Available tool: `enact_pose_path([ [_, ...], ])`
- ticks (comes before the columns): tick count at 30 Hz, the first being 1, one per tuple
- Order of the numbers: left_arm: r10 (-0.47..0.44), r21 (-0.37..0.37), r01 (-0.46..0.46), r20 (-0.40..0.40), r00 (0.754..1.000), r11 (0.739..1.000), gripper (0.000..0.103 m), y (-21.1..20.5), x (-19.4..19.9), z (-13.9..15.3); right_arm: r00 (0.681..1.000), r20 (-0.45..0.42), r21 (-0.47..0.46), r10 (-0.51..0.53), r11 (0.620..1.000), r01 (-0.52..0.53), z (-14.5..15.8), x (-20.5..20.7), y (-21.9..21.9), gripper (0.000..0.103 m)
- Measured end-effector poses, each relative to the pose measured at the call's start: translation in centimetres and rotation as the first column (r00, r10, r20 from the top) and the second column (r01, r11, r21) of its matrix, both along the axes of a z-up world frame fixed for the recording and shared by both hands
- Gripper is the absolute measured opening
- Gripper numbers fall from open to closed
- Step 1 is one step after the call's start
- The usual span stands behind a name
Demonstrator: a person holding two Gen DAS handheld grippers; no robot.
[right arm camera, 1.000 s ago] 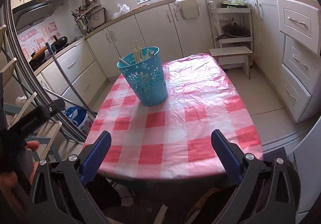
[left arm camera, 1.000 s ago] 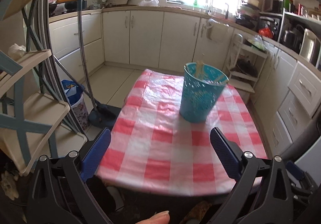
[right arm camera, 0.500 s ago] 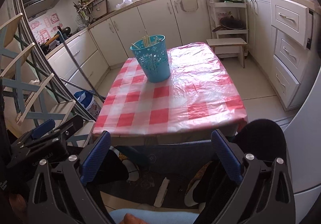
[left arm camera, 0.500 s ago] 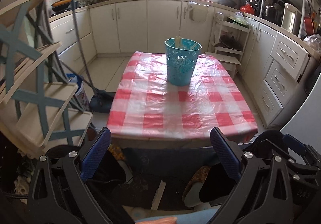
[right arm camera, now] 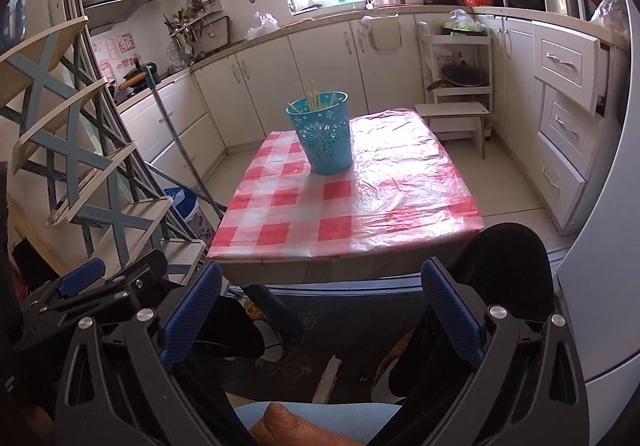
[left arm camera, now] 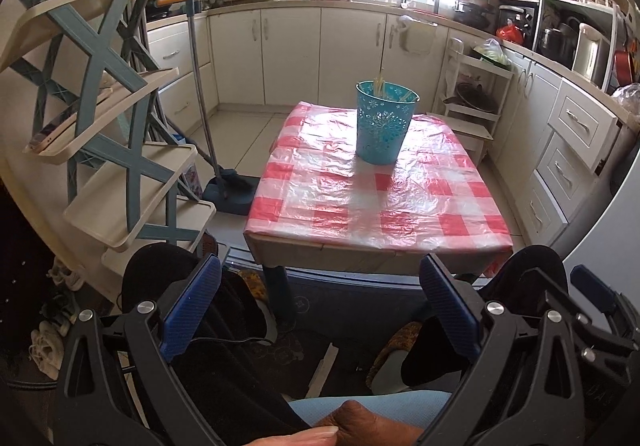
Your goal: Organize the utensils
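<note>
The kitchen fills both views, with white cabinets around the walls and a low table in the middle whose tabletop (left arm camera: 360, 206) wears a red-and-white checked plastic cover. On it, toward the far half, stands the teal perforated bin (left arm camera: 382, 126), upright, and nothing else shows on the cover. Pale sticks — the utensils (right arm camera: 316, 100), probably chopsticks, though too small to tell for sure — poke up out of the bin's mouth, their long axes near vertical and leaning a little against the rim. Both tools sit low and well back from the table's near edge, over the person's knees. The left hand-held gripper (left arm camera: 320, 310) is released, its blue pads spread wide with nothing between them; the right hand-held gripper (right arm camera: 320, 310) stands the same way — empty. From either one the bin lies straight ahead and higher, slightly right of centre for the left, slightly left of centre for the right, so neither arm looks clearly nearer. With the utensils already standing in the bin, the sorting seems done or close to it.
</note>
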State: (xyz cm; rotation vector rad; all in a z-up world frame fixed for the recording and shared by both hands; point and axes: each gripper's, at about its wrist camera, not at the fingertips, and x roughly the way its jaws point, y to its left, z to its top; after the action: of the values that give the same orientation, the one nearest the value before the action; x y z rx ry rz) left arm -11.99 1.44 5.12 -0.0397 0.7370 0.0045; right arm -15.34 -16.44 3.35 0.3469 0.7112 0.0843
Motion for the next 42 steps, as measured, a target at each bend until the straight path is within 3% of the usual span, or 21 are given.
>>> enact_pose_path([
  [17, 0.045, 0.003, -0.045, 0.019, 0.999, 0.999, 0.095, 0.4, -0.6, 0.6, 1.000, -0.014, -0.025, -0.017, 1.000, 0.016, -0.4, -0.9, 0.2, 0.096],
  [42, 0.022, 0.017, -0.022, 0.019, 1.000, 1.000, 0.095, 0.0, -0.7, 0.8, 0.999, 0.004, -0.029, -0.039, 0.999, 0.039, -0.3, -1.5, -0.2, 0.096],
])
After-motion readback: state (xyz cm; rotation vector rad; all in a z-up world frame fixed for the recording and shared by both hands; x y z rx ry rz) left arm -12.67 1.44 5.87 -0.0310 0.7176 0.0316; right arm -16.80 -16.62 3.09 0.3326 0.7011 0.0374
